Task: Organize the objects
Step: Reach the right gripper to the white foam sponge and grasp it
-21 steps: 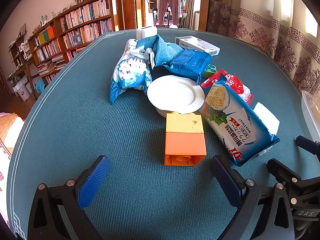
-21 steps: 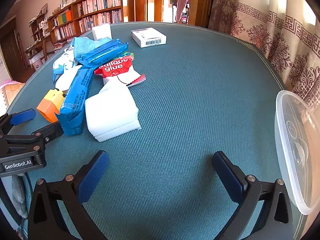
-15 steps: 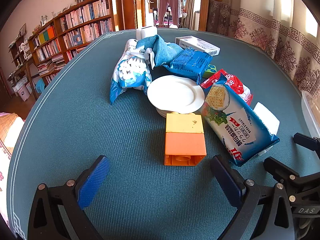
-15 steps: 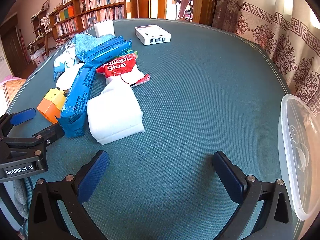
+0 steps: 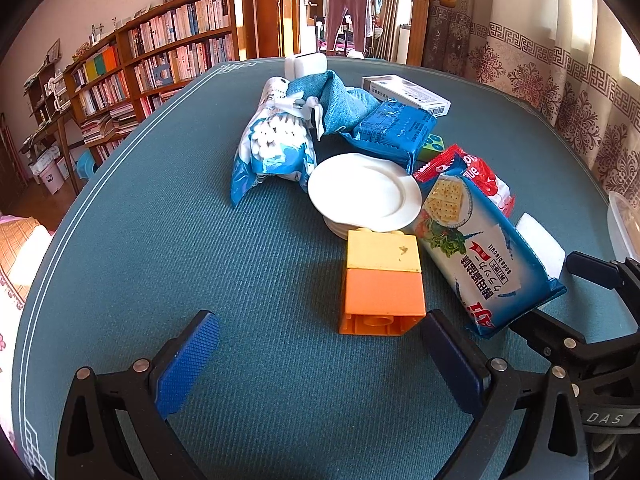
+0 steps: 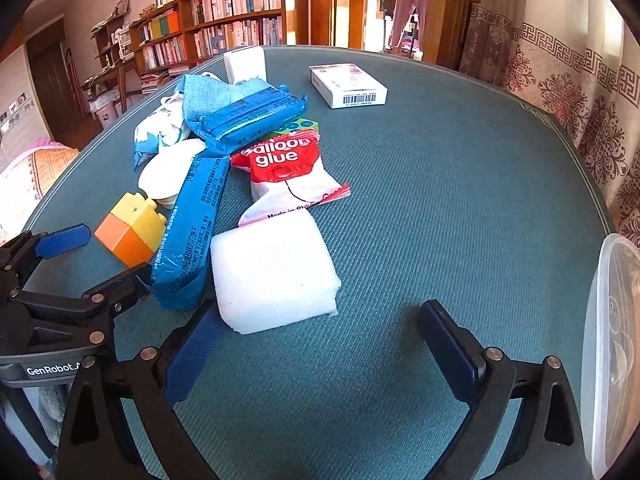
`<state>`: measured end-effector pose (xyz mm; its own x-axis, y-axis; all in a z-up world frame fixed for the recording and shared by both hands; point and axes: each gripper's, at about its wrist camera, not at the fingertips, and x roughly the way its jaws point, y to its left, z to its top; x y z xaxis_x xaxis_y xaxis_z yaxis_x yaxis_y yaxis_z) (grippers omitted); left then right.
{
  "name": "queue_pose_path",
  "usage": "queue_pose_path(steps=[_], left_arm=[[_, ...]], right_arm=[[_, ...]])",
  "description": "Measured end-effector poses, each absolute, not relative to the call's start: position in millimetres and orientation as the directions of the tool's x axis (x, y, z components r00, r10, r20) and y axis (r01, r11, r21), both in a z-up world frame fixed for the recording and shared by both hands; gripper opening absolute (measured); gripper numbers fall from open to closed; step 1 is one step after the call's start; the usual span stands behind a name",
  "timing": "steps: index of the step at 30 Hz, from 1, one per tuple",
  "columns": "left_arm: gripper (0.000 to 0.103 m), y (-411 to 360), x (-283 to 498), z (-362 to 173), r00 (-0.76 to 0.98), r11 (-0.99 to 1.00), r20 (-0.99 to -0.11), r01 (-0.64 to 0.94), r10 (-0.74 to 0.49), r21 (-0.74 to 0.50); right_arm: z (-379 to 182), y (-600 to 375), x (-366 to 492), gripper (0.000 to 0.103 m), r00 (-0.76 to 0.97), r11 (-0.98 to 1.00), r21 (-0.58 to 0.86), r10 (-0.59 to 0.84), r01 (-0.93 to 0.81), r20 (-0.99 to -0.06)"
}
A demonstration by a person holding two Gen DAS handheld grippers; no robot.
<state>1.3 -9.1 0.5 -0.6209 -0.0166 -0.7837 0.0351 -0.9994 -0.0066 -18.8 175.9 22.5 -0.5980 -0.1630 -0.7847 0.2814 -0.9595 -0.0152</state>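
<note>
Both claws hang empty over the green table (image 6: pixel 440 200), jaws spread wide, angled down toward a heap of 9 or so loose items.

The left gripper (image 5: pixel 320 364) has the orange-and-yellow block (image 5: pixel 382 280) just ahead of it and slightly toward its right finger. The block lies on its side, its long axis running straight away from the claw, orange end nearest and open underside facing the camera. Beyond it sits the white plate (image 5: pixel 364 190), and to the claw's right lies the cracker packet (image 5: pixel 480 252), long axis slanting away toward the plate.

The right gripper (image 6: pixel 320 344) has the white foam block (image 6: pixel 272 276) just ahead and to its left, the near corner close by the left finger (image 6: pixel 192 356); whether they touch I cannot tell. The blue packet (image 6: pixel 188 236) lies further left, beside the left claw. The clear plastic container (image 6: pixel 612 360) stands to the right of this claw, just outside its right finger.

My judgement: the container is the likely destination, and the right claw is nearer both it and the foam block. A small shift left would centre the foam between the jaws. The left claw suits the toy block, needing only a short advance.
</note>
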Motion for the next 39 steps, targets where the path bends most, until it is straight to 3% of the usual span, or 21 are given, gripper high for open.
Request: queue_pose_path(steps=[7,18,34,39], left_arm=[[0.103,-18,1,3,-0.631,-0.997,-0.776,0.050,0.016,-0.061],[0.103,-18,2,3,-0.631,-0.998,-0.776,0.048,0.005,-0.045],[0.102,-15,-5,5,-0.626,-0.999,-0.779,0.015,0.024,-0.044],[0.085,-5,-10,6,-0.633,-1.000,-0.774,0.007,-0.013,0.011]], right_arm=[[25,176,-25,0.088,-0.608,-0.956,0.011,-0.196,0.295,-0.769],[25,168,-14,0.051,-0.626,-0.930,-0.009,-0.239,0.366,-0.742],[27,205,9,0.050,-0.658,-0.974,0.084,-0.206,0.213,-0.724],[27,203,9,0.050,-0.660,-0.976,0.067,-0.190,0.207,-0.726]])
